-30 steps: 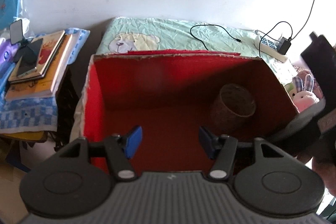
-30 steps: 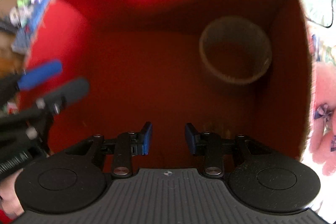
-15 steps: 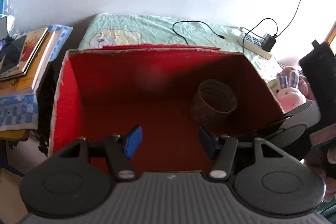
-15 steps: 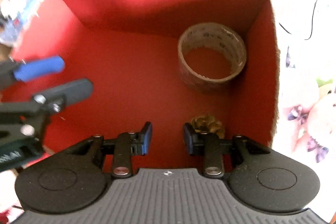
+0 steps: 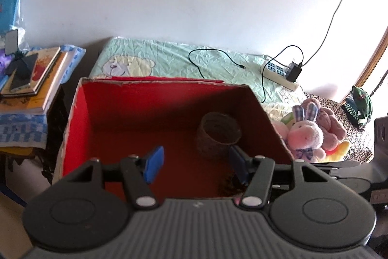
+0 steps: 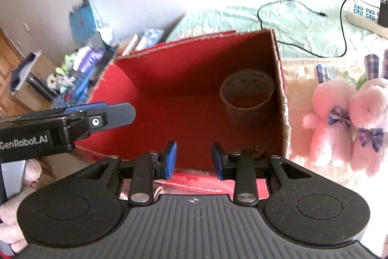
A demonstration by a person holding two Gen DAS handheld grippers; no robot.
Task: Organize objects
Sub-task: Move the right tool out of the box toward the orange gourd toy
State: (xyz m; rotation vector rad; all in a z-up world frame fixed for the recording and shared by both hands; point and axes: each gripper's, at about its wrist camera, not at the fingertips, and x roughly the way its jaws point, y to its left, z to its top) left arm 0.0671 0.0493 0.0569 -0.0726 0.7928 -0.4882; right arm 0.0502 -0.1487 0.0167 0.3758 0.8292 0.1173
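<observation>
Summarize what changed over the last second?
The right claw has pulled back up out of the red box, from deep inside to above the near rim, open and empty. The left claw stays open over the box. The tape roll and the small brown item have not moved.

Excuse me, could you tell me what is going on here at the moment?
A person is tidying things into a red-lined cardboard box on a bed, holding a two-finger gripper in each hand. Both the left gripper and the right gripper hover at the box's near edge with jaws open and empty. Inside the box stand a brown roll of packing tape and a small brownish clump. Pink plush rabbits lie on the bed beside the box, outside it.
</observation>
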